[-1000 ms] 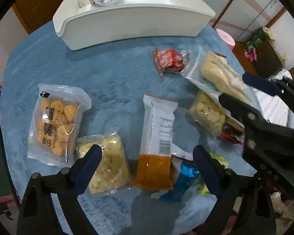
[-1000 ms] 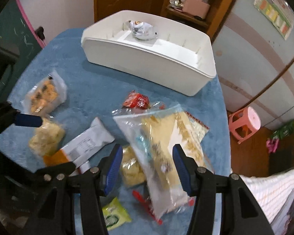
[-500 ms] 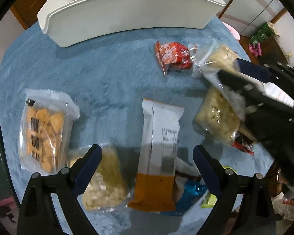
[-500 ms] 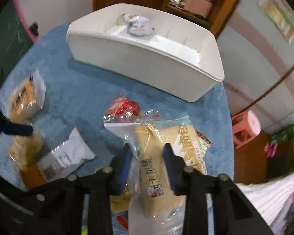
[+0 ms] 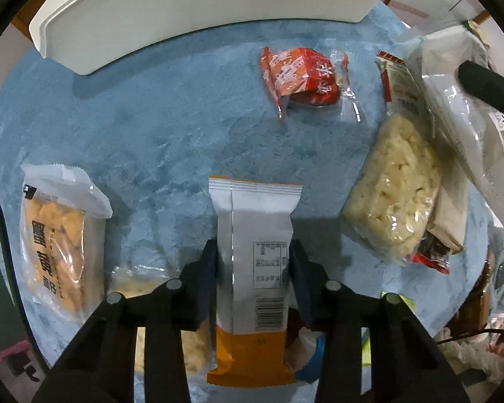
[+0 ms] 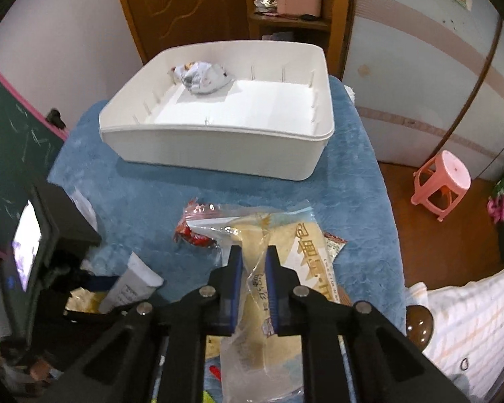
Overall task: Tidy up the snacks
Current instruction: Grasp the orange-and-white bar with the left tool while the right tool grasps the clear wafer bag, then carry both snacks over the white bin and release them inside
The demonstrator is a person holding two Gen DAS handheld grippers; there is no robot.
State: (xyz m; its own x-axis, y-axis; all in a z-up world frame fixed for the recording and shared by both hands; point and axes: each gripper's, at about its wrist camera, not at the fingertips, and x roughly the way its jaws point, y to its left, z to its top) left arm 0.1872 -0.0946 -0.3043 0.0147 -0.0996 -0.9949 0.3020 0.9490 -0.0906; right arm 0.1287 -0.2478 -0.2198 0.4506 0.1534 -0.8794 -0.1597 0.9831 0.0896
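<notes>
So far we see one wrapped snack (image 6: 201, 79) in white bin (image 6: 218, 149). Left gripper (image 5: 254, 262) jaws clamp orange-white packet (image 5: 255, 235); right gripper (image 6: 252, 268) jaws, just closing, pinch bread bag (image 6: 285, 258). Several packs left on desk (image 5: 171, 124).

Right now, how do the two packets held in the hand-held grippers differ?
The white-and-orange packet is opaque, narrow and printed with a barcode; the clear bread bag is see-through, wider and crinkled. The first lies flat on the blue cloth; whether the second does is unclear. Both are clamped between blue pads.
</notes>
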